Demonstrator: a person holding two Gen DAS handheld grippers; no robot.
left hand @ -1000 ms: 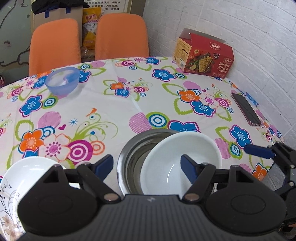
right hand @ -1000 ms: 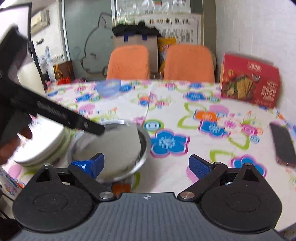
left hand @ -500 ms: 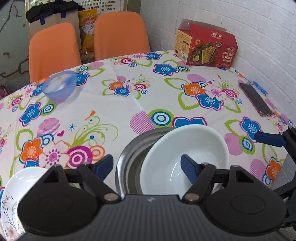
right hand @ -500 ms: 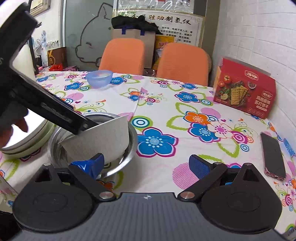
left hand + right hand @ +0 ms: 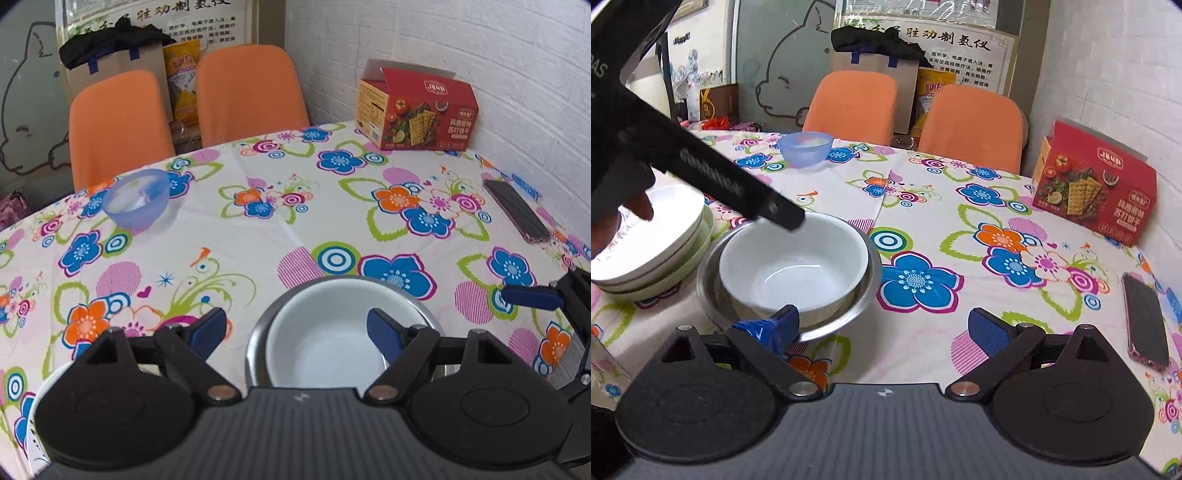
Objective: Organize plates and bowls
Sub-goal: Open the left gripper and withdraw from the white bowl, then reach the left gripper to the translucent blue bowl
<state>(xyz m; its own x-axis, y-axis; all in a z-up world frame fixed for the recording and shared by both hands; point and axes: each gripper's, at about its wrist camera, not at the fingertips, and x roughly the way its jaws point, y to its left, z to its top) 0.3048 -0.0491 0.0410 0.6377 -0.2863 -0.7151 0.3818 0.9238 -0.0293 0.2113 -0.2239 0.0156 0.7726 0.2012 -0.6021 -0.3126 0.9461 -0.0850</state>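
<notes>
The white bowl [image 5: 793, 264] is sitting nested upright inside the metal bowl [image 5: 862, 301] on the table [image 5: 923, 229], beside the stacked plates [image 5: 653, 251]. The left gripper [image 5: 295, 328] is hovering just above it, fingers spread and holding nothing; the right gripper [image 5: 884, 326] is likewise standing open and empty. A blue bowl [image 5: 136, 201] is waiting well apart. Risk: a finger catching the rim on withdrawal, tipping the bowl. A moment ago the white bowl was tilted; it is now lying level.

The wall poster [image 5: 945, 48] carries Chinese characters, its heading partly legible as "胜功制氢仪". The red cracker box [image 5: 1097, 184] shows small white Chinese lettering, too small to read.
</notes>
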